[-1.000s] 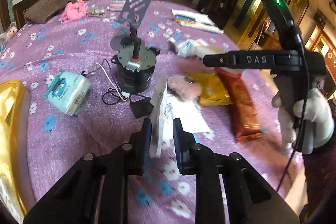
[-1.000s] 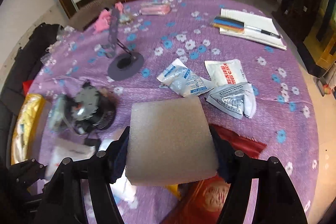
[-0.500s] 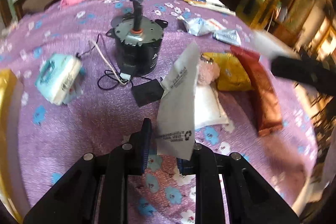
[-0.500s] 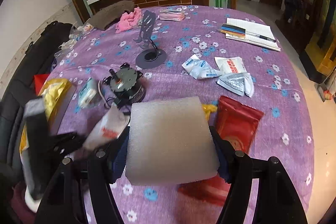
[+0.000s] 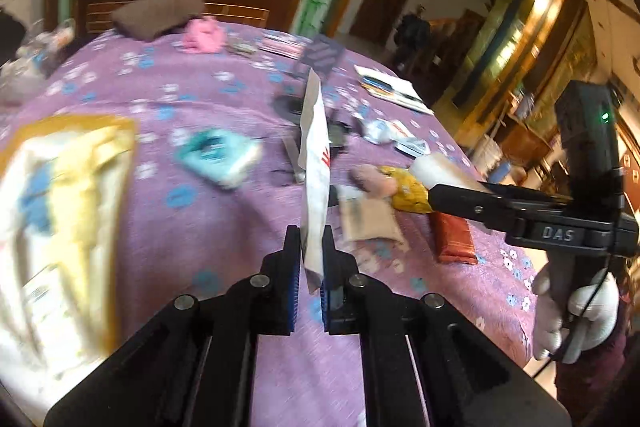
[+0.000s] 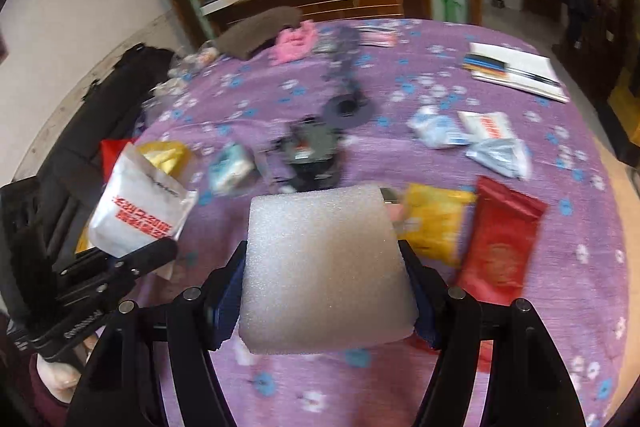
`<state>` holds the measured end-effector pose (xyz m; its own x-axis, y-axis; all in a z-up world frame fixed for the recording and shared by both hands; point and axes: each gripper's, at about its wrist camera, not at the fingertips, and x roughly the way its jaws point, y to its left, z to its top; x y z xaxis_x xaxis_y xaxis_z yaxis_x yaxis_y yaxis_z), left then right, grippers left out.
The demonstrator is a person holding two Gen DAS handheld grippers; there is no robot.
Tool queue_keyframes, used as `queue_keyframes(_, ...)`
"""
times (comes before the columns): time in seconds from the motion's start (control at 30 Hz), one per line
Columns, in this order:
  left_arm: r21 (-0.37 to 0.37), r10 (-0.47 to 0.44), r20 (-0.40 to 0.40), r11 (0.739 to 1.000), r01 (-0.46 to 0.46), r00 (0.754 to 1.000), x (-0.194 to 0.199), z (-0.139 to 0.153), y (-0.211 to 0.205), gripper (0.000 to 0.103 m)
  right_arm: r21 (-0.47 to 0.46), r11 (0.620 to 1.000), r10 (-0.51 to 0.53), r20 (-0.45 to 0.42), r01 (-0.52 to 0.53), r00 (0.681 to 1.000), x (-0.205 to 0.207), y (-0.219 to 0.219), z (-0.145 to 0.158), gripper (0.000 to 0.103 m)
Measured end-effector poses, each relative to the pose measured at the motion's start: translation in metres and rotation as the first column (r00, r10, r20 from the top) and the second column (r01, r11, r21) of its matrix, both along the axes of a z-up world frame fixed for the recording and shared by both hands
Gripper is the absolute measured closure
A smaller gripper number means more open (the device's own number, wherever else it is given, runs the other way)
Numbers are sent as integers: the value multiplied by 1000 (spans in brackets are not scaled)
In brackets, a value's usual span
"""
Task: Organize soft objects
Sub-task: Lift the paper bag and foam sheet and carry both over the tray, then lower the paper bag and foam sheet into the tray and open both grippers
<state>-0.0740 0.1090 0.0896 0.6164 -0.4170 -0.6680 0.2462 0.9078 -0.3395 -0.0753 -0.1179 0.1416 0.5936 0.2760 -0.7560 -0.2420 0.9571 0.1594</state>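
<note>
Left wrist view: our left gripper (image 5: 311,263) has its jaws clamped on the lower edge of a thin white packet (image 5: 316,163) with red print, which stands up edge-on between the pads, lifted clear of the purple flowered tablecloth (image 5: 208,219). The picture is smeared, so we cannot be sure what the gold-and-white thing (image 5: 68,211) at the left is; it may be a bag or tray where soft things go. Beyond the packet lie a pale blue tissue pack (image 5: 218,155), a yellow pouch (image 5: 404,187) and a red pouch (image 5: 454,241). At the right a gloved hand (image 5: 576,311) carries our right gripper (image 5: 436,187), with pale foam between its fingers. Right wrist view: the right gripper (image 6: 326,279) is closed on a white foam block (image 6: 324,267), its two fingers pressing the block's left and right sides, held above the cloth. To the left we see the left gripper (image 6: 160,251) with the white packet (image 6: 140,203) in it, near a gold bag (image 6: 166,155) at the table's edge. Both soft things are in the air, so we judge the step in hand to be carrying them to their place. To do it well we should keep both grips firm but not crush the foam, keep the packet from swinging into the small motor (image 6: 312,151) or its wire, and set each thing down flat before letting go.
</note>
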Motion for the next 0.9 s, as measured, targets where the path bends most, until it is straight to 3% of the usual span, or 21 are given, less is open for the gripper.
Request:
queue_keyframes(0.2,41,163,-19,986,-162,986,-26,-5,79,97,9,991,135,-20,-134,991,7,72,-5,34)
queue_keyframes(0.5,117,366,-58,926,-358,929,-47,-29,171,97,-6,954,298,-69,-299,952,32,185,-21,34)
queue_keyframes(0.63,111,371,-66,925,-363,926,-42,-38,181,94,-18,939,341,-95,-344,935,58,234,-28,34)
queue_keyframes(0.7,114,357,-62,930,-348,932,-43,-39,181,88,-29,934,351,-108,-356,930,71,255,-31,34)
queue_keyframes(0.77,103,342,-73,937,-334,937,-44,-43,183,72,-40,931,357,-117,-363,927,84,275,-38,34)
queue_keyframes(0.9,41,330,-110,944,-328,937,-52,-50,194,67,-54,929,358,-125,-367,925,111,306,-54,34)
